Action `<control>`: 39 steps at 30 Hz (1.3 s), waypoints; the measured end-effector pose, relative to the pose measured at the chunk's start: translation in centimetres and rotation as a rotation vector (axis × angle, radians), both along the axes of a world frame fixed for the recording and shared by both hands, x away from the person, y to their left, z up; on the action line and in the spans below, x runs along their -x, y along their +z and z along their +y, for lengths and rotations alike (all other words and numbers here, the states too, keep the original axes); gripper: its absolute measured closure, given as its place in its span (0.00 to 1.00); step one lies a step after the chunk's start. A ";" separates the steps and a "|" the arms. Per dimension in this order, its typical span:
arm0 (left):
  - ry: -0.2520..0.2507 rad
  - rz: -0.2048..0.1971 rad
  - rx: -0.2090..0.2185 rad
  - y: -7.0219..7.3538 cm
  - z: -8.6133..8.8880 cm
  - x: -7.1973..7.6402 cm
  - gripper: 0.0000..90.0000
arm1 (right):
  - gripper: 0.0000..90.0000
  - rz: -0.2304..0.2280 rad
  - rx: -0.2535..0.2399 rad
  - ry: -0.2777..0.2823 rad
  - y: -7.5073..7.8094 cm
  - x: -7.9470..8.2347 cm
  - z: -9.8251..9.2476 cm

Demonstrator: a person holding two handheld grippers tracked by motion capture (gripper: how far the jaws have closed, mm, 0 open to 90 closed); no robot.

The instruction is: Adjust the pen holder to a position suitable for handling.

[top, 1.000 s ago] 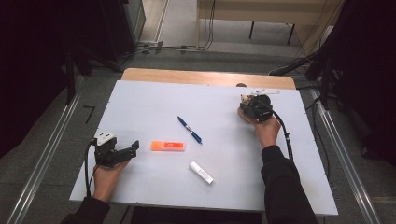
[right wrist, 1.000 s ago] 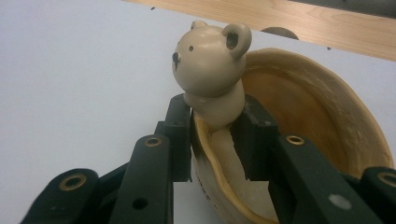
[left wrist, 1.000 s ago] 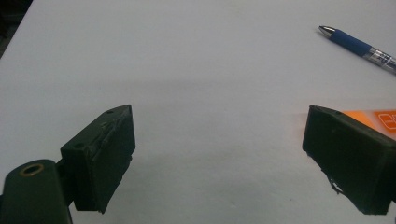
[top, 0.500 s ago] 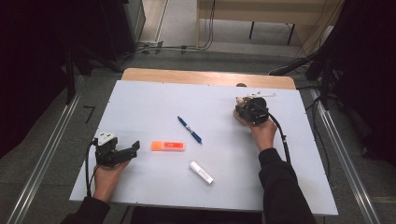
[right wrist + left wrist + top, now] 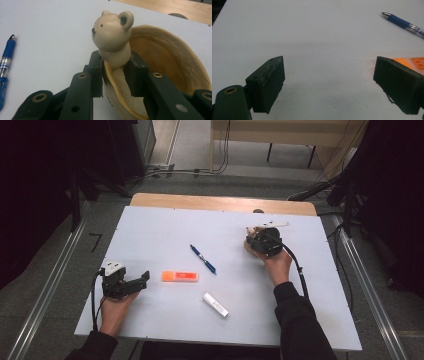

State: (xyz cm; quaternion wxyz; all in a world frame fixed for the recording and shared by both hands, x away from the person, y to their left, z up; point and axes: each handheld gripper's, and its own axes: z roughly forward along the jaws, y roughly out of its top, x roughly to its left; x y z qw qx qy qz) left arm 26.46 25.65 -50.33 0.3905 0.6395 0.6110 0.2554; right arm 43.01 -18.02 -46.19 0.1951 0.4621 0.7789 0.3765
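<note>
Fingers (image 5: 97,75) of the right gripper (image 5: 113,71) are seen clamped on the rim of a tan, shallow ceramic bowl with a small beige bear figure on its edge (image 5: 175,62); one finger is pressed against the outer wall, the other is set inside the bowl, right under the bear's neck. From the high view, the right gripper (image 5: 255,236) and the bowl (image 5: 248,246) are found on the far right part of the pale grey counter (image 5: 165,230), with the person's right hand (image 5: 276,266) wrapped around the gripper from behind and a black cable trailed back along the dark sleeve.

Over on the near left, the left gripper (image 5: 141,281) is held low over the counter by the left hand (image 5: 116,306), its fingers (image 5: 268,86) spread wide apart with nothing between them but bare surface. Just beside its far finger, a flat orange rectangular eraser (image 5: 180,276) is laid out. A blue ballpoint pen with a clear barrel (image 5: 203,259) is lying near the middle, and a short white stick-shaped tube (image 5: 215,304) is left nearer the front edge, well apart from the bowl.
</note>
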 end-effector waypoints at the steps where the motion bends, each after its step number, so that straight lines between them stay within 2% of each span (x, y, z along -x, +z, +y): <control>1: 0.001 0.001 0.000 0.0 0.0 0.0 0.12 | 0.74 0.000 0.000 0.000 0.0 0.0 0.0; 27: -0.003 -0.002 0.003 0.0 0.0 0.0 0.12 | 0.75 0.015 -0.016 0.072 -0.2 2.5 3.2; 39: -0.004 -0.001 0.002 0.0 0.0 0.0 0.12 | 0.75 0.018 -0.030 0.083 -0.3 3.5 4.1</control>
